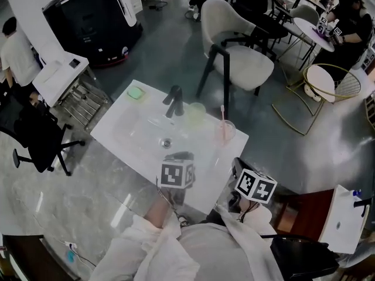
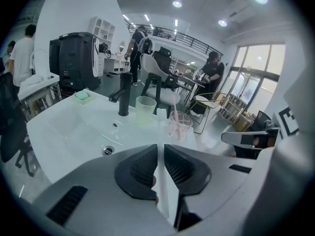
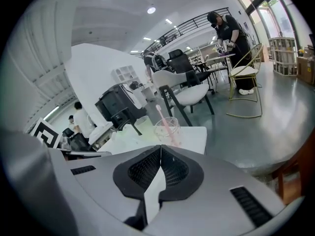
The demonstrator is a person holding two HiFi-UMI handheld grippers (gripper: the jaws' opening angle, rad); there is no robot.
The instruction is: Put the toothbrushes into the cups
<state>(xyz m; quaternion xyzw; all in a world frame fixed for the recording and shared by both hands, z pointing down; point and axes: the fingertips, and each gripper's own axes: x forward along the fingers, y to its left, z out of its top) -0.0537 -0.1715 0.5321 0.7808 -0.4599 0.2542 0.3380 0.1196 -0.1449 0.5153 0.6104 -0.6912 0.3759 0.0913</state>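
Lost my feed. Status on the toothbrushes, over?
Right gripper shut, left gripper a slit open, nothing seen between jaws. Pink toothbrush in pink-tinted cup; green cup looks empty. Nothing blocking the cups.
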